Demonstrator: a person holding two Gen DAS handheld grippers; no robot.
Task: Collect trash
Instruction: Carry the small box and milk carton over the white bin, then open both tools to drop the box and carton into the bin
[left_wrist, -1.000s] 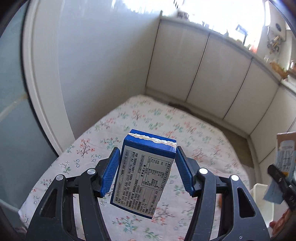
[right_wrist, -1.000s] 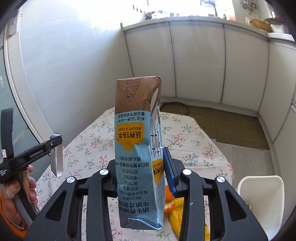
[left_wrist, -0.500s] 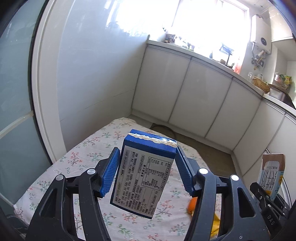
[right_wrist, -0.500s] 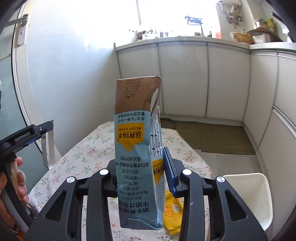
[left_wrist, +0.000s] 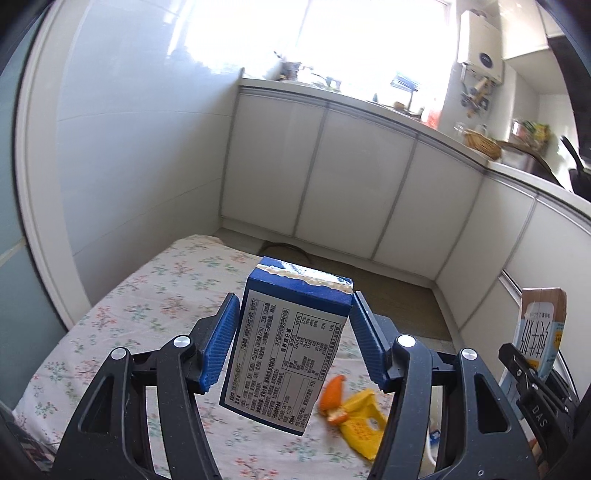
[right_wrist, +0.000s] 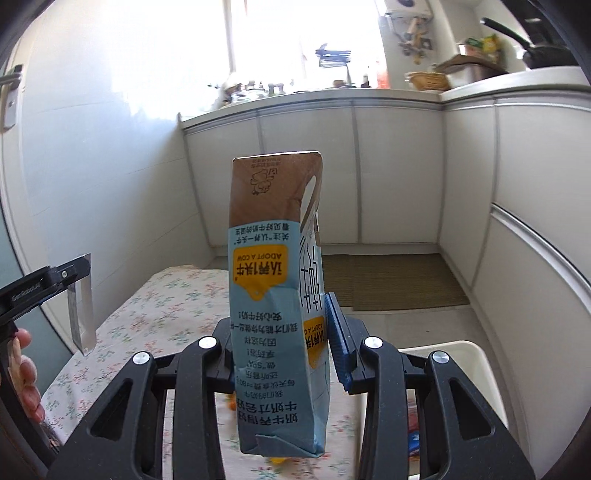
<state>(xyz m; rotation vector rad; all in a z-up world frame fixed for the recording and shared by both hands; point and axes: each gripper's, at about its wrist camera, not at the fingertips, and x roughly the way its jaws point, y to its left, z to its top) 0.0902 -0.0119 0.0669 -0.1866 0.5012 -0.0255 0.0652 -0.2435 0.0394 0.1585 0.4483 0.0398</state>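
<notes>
left tongs (left_wrist: 293, 345) clamp our blue box (left_wrist: 288, 354) | right tongs (right_wrist: 284, 354) clamp milk carton (right_wrist: 279, 302) | risk: tilted box may slip short of white bin (right_wrist: 476, 363)

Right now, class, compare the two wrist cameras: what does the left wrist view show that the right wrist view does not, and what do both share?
Only the left wrist view shows the blue carton held in the left tongs, plus the orange peel and yellow wrapper lying clearly on the tablecloth.

Only the right wrist view shows the white bin beside the table and a hand at the left edge.

Both show the flowered tablecloth, the white cabinets, and the tall milk carton held in the right tongs.
</notes>
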